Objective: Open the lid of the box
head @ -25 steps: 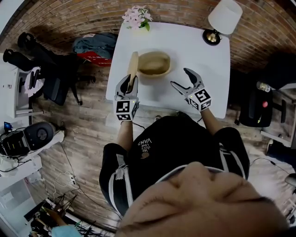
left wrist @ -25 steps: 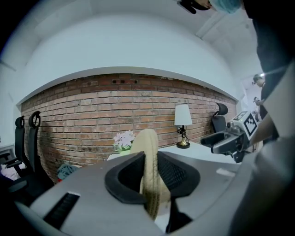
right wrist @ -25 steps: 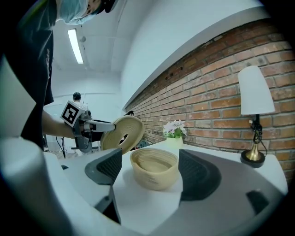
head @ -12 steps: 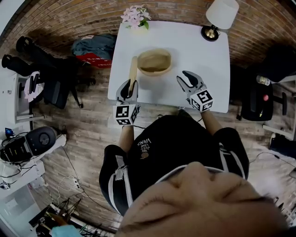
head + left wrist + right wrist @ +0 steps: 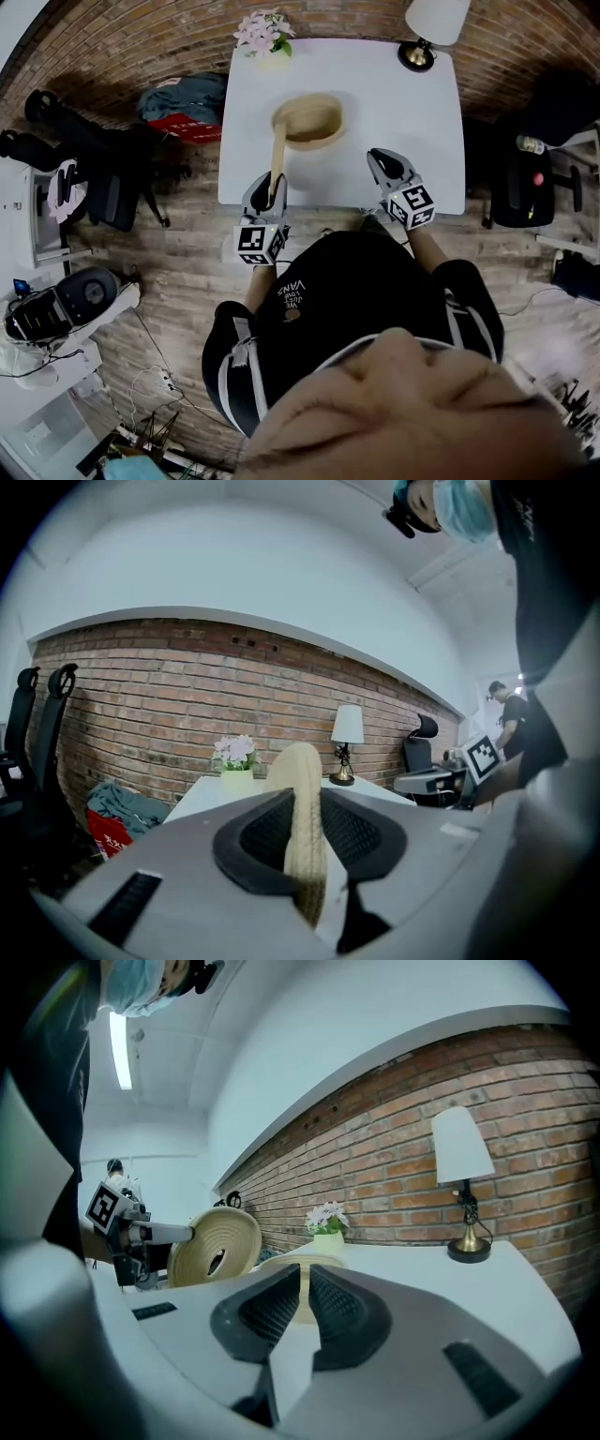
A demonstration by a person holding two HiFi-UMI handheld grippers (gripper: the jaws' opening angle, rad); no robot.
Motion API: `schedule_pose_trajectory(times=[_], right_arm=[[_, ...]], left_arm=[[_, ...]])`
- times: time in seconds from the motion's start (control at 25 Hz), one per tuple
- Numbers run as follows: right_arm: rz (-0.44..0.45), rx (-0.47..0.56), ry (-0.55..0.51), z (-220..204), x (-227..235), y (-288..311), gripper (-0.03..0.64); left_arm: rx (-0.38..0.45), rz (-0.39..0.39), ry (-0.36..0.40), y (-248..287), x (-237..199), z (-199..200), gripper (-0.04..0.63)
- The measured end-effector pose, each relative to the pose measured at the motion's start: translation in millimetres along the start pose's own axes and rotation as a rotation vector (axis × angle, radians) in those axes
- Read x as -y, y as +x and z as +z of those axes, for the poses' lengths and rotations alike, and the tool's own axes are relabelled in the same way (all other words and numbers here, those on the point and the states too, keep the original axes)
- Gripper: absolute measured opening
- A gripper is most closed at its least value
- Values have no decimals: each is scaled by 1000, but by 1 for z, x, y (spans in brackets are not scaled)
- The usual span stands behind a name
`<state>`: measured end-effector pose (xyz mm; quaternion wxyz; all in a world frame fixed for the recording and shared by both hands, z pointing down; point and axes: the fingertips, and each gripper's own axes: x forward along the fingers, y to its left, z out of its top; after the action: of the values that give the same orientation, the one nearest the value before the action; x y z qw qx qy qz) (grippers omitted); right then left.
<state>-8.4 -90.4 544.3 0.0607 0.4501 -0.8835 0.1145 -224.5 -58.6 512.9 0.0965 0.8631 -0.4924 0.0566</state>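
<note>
Our left claw [image 5: 272,187] pinches the round woven lid [image 5: 277,155] upright on its edge. The open woven box [image 5: 314,122] sits just ahead on the white table [image 5: 403,103]. Our right claw [image 5: 386,164] is closing, empty.

The room I see is bright, with soft, even light. The white worktop [image 5: 412,103] shines the most in my head view, almost too white, and things on it throw only faint shadows. In the right gripper view a long ceiling light [image 5: 120,1049] glows hard and washes out the white around it. All three pictures bend like a fish bowl. The brick wall [image 5: 169,696] curves into an arch, and the corners go black. The wooden floor [image 5: 169,281] gets dimmer toward the edges. The left tongs [image 5: 302,808] sit so close to their camera that they look soft and fuzzy, while the wall behind is sharper.
</note>
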Motion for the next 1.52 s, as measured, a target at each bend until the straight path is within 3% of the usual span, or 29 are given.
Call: schedule_pose_trajectory(times=[0.28,0.88,1.52], right_arm=[[-69,-5,43,-12,8,-25,19],[-184,-25,98,-35,17,-69,3],[-235,-29,112,-39,24,-91,3]], left_arm=[[-16,-117,-1,4,36,-10,92],[-33,-275,3,13,87,-17,92],[-34,-290,16,13,99,-14,92]])
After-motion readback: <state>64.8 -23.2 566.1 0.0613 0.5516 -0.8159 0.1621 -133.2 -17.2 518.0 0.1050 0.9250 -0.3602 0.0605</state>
